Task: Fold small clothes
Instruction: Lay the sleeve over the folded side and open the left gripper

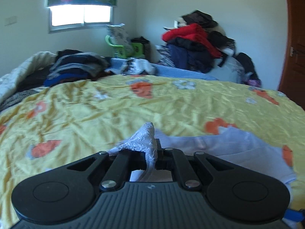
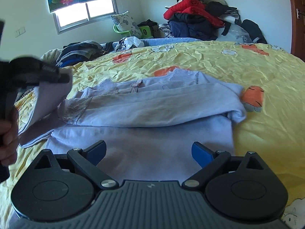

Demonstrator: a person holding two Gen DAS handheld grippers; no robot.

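A small pale lilac garment (image 2: 152, 110) with lace trim lies partly folded on the yellow carrot-print bedspread (image 2: 247, 66). My left gripper (image 1: 152, 152) is shut on its lace-edged corner (image 1: 143, 139), which bunches up between the fingers. The rest of the garment (image 1: 238, 148) trails off to the right. In the right wrist view the left gripper (image 2: 63, 76) holds that corner lifted at the left side, with a person's hand (image 2: 7, 137) below it. My right gripper (image 2: 148, 152) stands open low over the garment's near part, blue pads (image 2: 202, 152) wide apart, nothing between them.
Folded dark clothes (image 2: 80, 51) lie at the bed's far left. A heap of red and dark clothing (image 2: 198, 17) rises against the far wall. A green chair (image 2: 144, 30) with a cushion stands under the window (image 2: 85, 13). A brown door (image 2: 299, 15) is on the right.
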